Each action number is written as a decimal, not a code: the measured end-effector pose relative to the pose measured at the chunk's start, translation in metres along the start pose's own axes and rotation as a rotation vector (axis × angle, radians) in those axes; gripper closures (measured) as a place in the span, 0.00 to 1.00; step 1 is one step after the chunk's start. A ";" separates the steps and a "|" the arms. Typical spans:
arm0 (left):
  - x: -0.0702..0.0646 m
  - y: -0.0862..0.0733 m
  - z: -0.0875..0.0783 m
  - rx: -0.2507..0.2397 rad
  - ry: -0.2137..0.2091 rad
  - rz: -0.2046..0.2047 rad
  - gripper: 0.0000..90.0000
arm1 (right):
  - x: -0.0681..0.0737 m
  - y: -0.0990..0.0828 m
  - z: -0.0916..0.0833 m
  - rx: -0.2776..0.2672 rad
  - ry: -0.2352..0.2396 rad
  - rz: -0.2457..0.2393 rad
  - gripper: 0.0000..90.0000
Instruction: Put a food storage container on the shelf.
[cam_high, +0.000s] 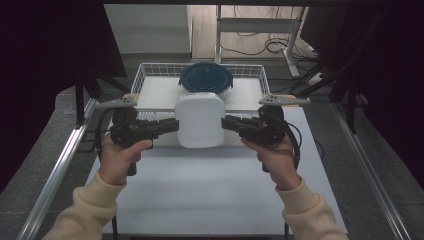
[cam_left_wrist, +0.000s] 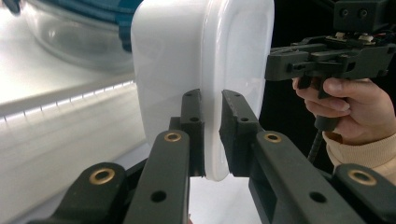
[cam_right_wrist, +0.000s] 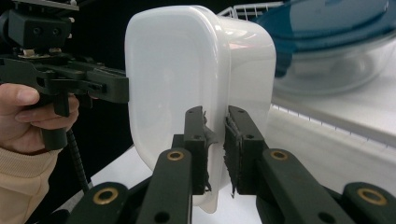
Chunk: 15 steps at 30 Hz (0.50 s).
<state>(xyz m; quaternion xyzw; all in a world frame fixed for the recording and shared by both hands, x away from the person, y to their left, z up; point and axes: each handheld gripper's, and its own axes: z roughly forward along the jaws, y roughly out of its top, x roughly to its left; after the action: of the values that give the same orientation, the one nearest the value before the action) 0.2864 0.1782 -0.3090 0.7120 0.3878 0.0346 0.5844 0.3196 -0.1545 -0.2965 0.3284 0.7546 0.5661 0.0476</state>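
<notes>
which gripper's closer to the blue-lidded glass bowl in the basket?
Roughly equal. The left gripper and right gripper clamp opposite rims of the white container; the blue-lidded bowl sits behind it, centred between them.

White lidded container (cam_high: 200, 120) is held above the white surface (cam_high: 210, 195), the left gripper (cam_high: 172, 125) clamping its 9 o'clock edge and the right gripper (cam_high: 226, 123) its 3 o'clock edge. At 12 o'clock, a blue-lidded bowl (cam_high: 206, 77) sits in a wire basket (cam_high: 145, 75).
</notes>
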 end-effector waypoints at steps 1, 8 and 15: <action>-0.001 0.002 -0.001 -0.003 0.000 0.003 0.90 | 0.001 0.003 -0.001 -0.002 0.000 -0.006 0.88; 0.000 0.019 -0.005 -0.013 0.006 0.013 0.90 | 0.004 0.020 -0.001 -0.012 -0.004 -0.018 0.88; 0.005 0.036 -0.007 -0.024 0.016 0.017 0.90 | 0.003 0.041 0.003 -0.007 -0.016 -0.035 0.88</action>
<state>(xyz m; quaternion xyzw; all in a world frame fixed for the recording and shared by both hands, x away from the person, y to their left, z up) 0.3045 0.1863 -0.2782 0.7078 0.3860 0.0499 0.5895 0.3364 -0.1444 -0.2607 0.3197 0.7578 0.5651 0.0645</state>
